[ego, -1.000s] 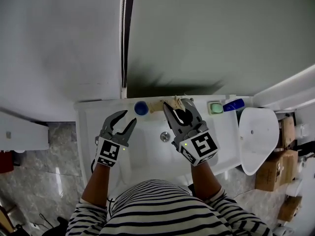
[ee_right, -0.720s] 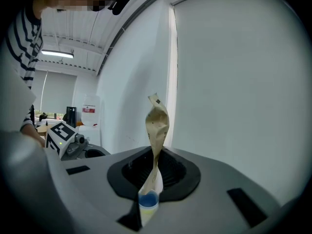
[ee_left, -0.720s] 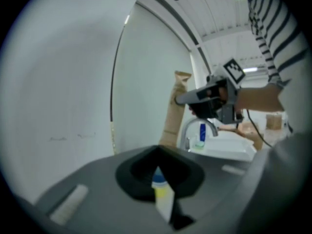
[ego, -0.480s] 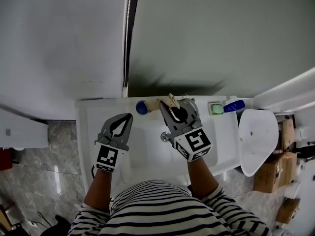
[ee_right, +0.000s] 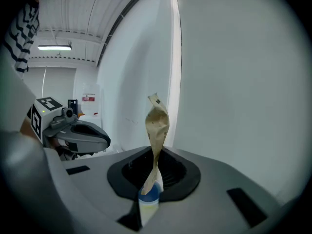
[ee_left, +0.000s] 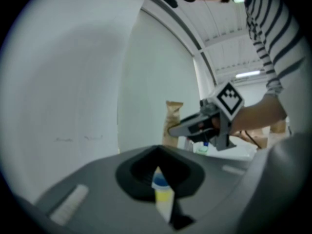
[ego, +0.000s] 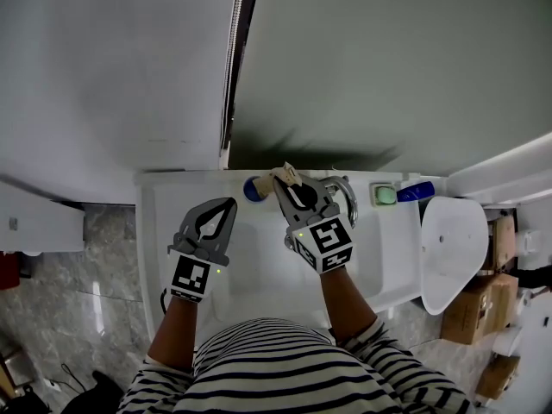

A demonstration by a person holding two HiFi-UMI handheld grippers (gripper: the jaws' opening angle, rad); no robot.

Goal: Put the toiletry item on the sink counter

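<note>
While your right gripper [ego: 282,185] clamps its nearly closed jaws on the tan sachet [ee_right: 157,123], over the counter [ego: 164,198] at the basin's [ego: 259,261] twelve o'clock, your left gripper [ego: 229,205] sits fully closed, empty, at its nine

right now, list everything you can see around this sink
sink counter: 1, white, centre
faucet: 1, chrome, back of counter
tube: 1, tan, upright between right gripper's jaws
cap: 1, blue, counter's back, beside tube
soap: 1, green, right of faucet
bottle: 1, blue, right of soap
oval fixture: 1, white, right of counter
boxes: several, brown, floor, far right
left gripper: 1, grey, shut, over counter's left side
right gripper: 1, grey, shut on tube
striped shirt: 1, black-and-white, bottom
</note>
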